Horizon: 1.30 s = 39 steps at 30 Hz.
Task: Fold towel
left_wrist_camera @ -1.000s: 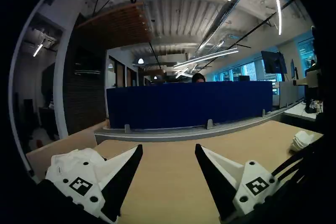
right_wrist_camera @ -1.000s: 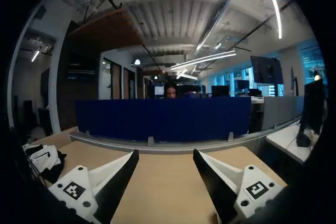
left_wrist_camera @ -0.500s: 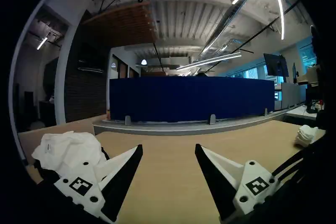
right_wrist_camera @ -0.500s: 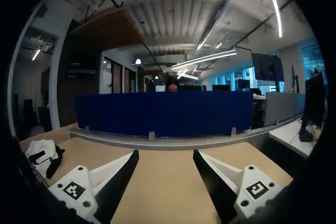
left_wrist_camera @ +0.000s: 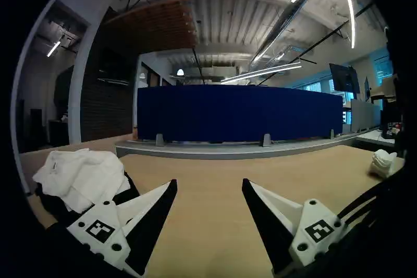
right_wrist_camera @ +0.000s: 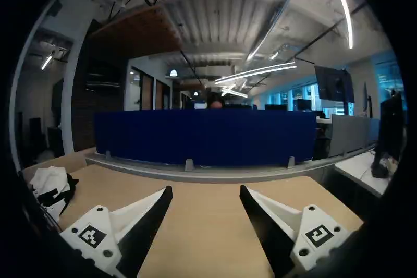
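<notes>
A crumpled white towel [left_wrist_camera: 78, 176] lies in a heap on the wooden table [left_wrist_camera: 208, 184], to the left of my left gripper [left_wrist_camera: 208, 190]. That gripper is open, with nothing between its fingers, low over the table. In the right gripper view the same white towel [right_wrist_camera: 49, 181] shows far left on the table [right_wrist_camera: 203, 215], partly behind a dark object. My right gripper [right_wrist_camera: 205, 197] is open and empty above the bare wood. A second pile of white cloth [left_wrist_camera: 384, 163] sits at the far right edge in the left gripper view.
A blue divider panel [left_wrist_camera: 234, 113] on a grey rail runs along the table's far edge. A person's head [right_wrist_camera: 215, 103] shows above the blue divider [right_wrist_camera: 203, 134]. A neighbouring desk with a monitor [right_wrist_camera: 388, 137] stands to the right.
Both grippers have lowered toward the table; the divider now rises higher in each view. The white towel shows more fully at the left of the left gripper view. Both stay open.
</notes>
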### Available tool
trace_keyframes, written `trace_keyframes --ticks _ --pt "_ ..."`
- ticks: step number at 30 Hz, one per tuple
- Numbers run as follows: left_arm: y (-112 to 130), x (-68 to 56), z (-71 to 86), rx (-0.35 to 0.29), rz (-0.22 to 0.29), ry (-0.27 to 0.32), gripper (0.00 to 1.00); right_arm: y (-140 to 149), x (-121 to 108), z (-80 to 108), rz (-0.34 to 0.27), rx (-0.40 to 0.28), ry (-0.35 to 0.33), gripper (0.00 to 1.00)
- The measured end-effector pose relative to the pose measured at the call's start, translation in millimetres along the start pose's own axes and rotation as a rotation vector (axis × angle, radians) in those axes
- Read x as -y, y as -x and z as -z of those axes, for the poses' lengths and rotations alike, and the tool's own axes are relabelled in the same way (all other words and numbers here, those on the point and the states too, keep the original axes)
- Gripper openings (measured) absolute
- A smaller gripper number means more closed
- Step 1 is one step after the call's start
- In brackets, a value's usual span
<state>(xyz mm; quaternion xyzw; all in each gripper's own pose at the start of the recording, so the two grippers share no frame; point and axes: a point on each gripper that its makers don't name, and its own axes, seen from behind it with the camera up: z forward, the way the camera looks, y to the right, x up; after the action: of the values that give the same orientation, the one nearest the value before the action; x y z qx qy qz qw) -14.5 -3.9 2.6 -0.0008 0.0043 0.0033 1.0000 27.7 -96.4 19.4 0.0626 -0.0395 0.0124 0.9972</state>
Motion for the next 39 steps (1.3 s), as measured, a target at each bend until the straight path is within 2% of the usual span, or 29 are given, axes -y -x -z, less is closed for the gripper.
trace_keyframes --ticks 17,24,32,39 --pt "4 3.6 -1.9 0.003 -0.012 -0.012 0.92 -2 2 -3.8 0.0 0.003 -0.003 1.0" --pt "4 0.8 -0.6 0.004 -0.016 -0.011 0.92 -7 0 -3.6 -0.011 -0.002 -0.005 1.0" --pt "5 0.5 -1.6 0.003 -0.016 -0.012 0.92 -16 1 -3.4 -0.028 -0.033 -0.014 1.0" --pt "4 0.3 -2.3 0.004 -0.016 -0.012 0.92 -35 -12 6.1 -0.042 -0.072 -0.001 1.0"
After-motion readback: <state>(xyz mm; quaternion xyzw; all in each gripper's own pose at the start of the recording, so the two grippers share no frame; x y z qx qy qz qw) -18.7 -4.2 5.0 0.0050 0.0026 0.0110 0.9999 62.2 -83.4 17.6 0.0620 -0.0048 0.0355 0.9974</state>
